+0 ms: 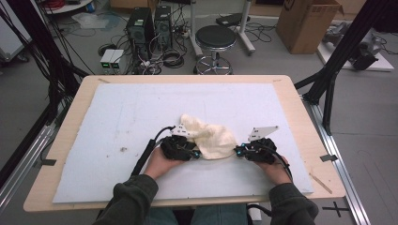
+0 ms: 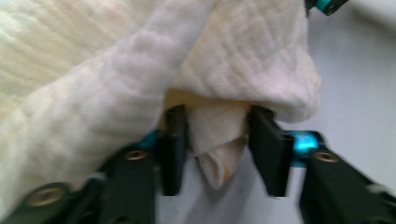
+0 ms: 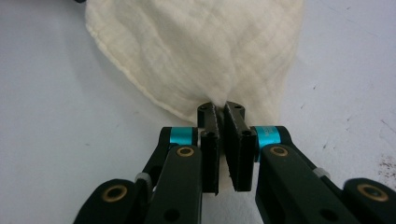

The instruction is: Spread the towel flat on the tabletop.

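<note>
Cloth (image 3: 201, 51) between fingers (image 3: 236, 140) — pinched

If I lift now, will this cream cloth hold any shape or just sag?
Probably sags: the cloth already lies crumpled in soft folds. It looks thin and light. The right gripper pinches an edge; between the left gripper jaws it hangs loose, so it may slip.

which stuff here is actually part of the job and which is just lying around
In the job:
- cream cloth
- left gripper, cloth fold between its jaws
- right gripper, shut on the cloth's edge
- white mat under it

Lying about:
- stool
- cardboard box
- computer towers
</note>
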